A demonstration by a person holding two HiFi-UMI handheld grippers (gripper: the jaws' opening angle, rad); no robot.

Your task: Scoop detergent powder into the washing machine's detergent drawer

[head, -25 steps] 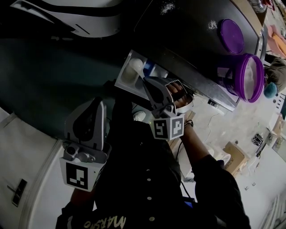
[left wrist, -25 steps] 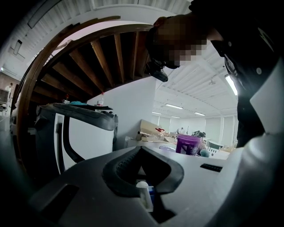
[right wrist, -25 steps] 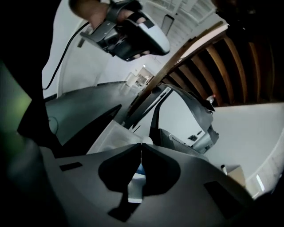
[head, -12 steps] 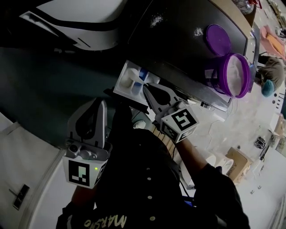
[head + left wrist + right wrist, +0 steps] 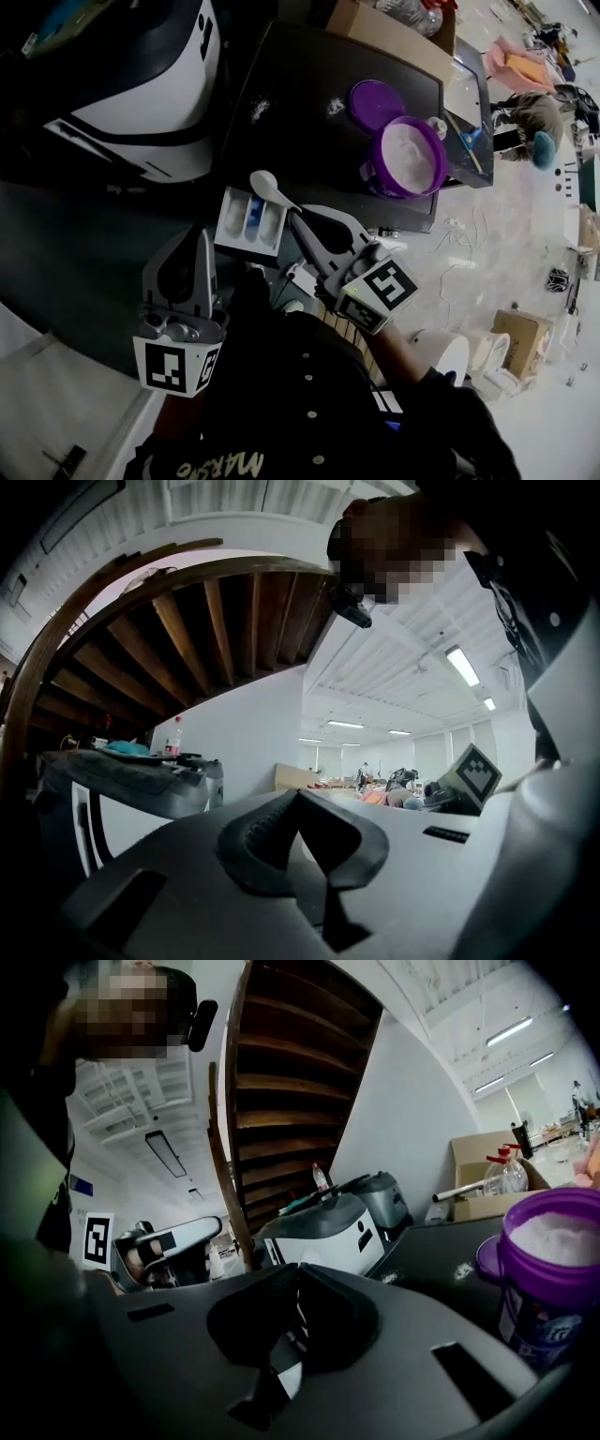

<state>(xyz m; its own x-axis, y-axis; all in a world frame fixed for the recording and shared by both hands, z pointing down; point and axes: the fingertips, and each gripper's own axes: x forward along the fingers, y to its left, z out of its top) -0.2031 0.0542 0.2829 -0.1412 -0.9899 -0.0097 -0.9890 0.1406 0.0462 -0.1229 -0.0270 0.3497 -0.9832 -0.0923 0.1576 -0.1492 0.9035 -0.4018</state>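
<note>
**One scoopful seems delivered**

A second ago the scoop sat down in the drawer. Now my right gripper, jaws clamped on its handle, has lifted it just above. The powder tub waits nearby. My left gripper is closed and empty.

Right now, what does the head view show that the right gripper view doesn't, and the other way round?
Head view only: the open detergent drawer, the white scoop at its edge, and the purple lid. Right gripper view only: the wooden stairs overhead, and the white sliver of scoop handle pinched in the right gripper. Both: the purple tub full of powder and spilled powder on the dark machine top.
</note>
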